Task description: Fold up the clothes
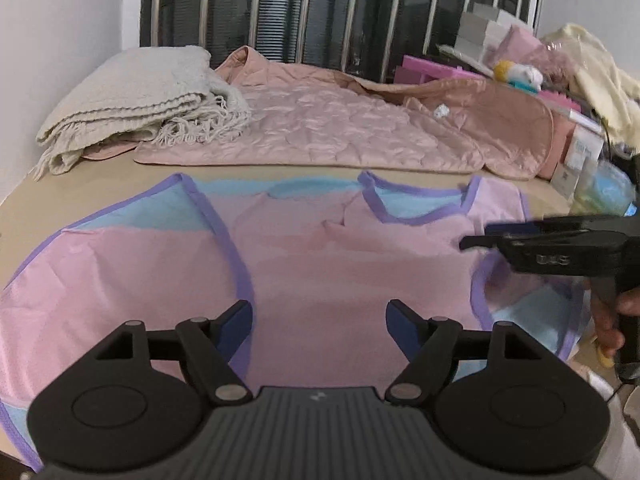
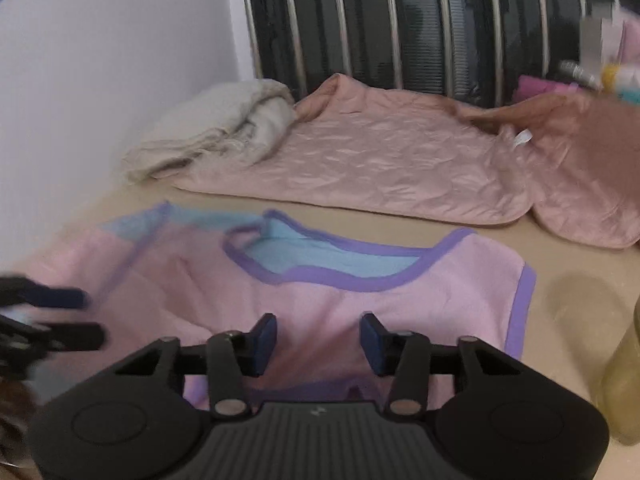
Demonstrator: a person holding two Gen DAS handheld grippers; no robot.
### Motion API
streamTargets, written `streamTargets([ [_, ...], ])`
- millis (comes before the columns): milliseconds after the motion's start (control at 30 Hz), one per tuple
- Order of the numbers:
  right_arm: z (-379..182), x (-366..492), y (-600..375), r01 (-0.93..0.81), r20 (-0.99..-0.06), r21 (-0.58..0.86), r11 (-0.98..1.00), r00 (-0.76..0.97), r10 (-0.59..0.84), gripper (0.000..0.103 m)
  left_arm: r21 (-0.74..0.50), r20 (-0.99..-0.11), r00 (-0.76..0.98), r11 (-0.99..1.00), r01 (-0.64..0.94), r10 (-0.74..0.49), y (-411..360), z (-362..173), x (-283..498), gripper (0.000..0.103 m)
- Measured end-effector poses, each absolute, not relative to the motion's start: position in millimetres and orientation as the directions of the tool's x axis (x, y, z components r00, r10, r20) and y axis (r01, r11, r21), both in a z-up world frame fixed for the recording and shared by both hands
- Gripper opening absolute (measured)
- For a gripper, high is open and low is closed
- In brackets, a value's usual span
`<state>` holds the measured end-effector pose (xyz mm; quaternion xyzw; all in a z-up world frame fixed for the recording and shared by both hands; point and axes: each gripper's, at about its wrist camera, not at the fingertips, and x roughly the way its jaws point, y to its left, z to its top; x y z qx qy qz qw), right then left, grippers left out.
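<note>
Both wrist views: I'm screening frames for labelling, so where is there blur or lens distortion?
Left wrist view: mostly sharp; the right gripper at the right edge is smeared, and the fisheye bows the pink top. Right wrist view: softer overall, the left gripper streaked at the left edge, the window bars curved.
</note>
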<state>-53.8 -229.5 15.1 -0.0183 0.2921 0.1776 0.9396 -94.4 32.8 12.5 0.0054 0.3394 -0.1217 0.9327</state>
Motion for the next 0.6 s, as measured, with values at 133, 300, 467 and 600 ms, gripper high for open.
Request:
streamTargets([
  [133,17,-64,-230,-0.28,-0.523,0.052,0.959,0.81,0.265,0.0,-0.042,-0.632,0.75,0.975,0.218,-0.195,35,8,-96,0.076],
  [300,23,-72,-253,-0.2,-0.544,0.092,0.976,0.81,0.217,0.001,-0.041,-0.635,0.75,0.977,0.208,-0.186,39,7,-96,0.078],
  [467,33,-87,-246,-0.247,-0.516,0.085,0.965,0.818,0.255,0.039,-0.051,-0.631,0.746,0.971,0.233,-0.212,38,12,-100,0.078],
  [600,37,-99,-230,-0.375,-0.48,0.103,0.921,0.792,0.376,0.036,-0.039,-0.622,0.747,0.962,0.271,-0.235,35,13,-106,0.08],
])
